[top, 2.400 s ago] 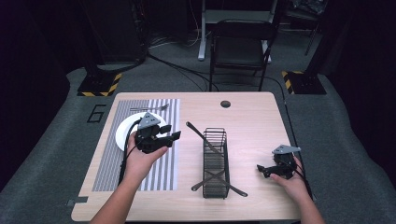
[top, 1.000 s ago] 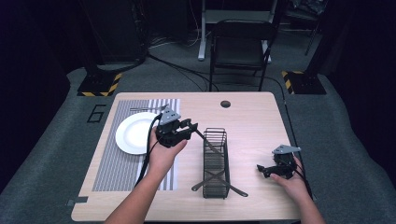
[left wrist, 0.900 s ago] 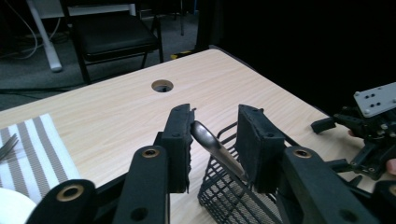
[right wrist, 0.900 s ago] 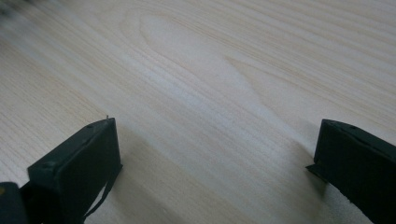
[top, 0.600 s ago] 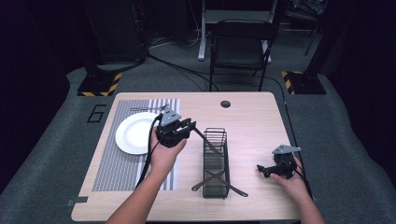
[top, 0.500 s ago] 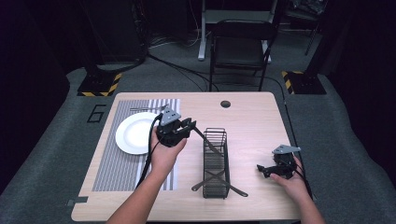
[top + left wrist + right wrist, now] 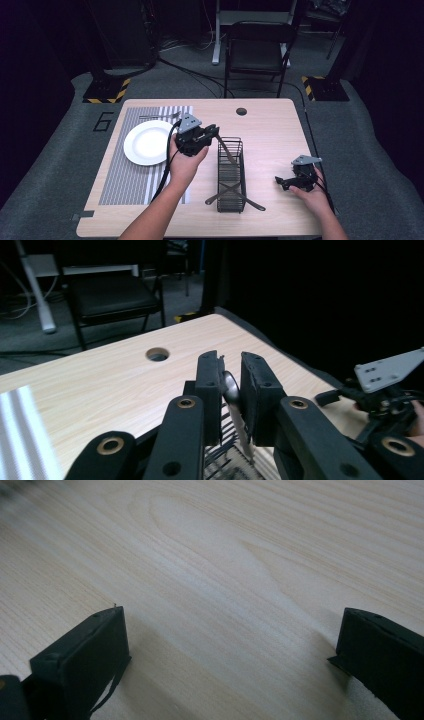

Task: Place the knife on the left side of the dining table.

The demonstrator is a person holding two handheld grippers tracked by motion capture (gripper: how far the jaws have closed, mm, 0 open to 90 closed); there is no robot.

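At centre frame my left gripper (image 7: 214, 134) is clamped on a slim metal utensil (image 7: 235, 410) angling down into the black wire rack (image 7: 231, 175). At lower right my right gripper (image 7: 281, 182) rests on the pale wooden table (image 7: 270, 125), jaws wide apart.

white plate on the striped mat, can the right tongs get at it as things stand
Probably not easily. The right tongs rest open at the table's right edge, while the white plate lies far left. The wire rack and the left tongs, clamped on a utensil handle, stand between.
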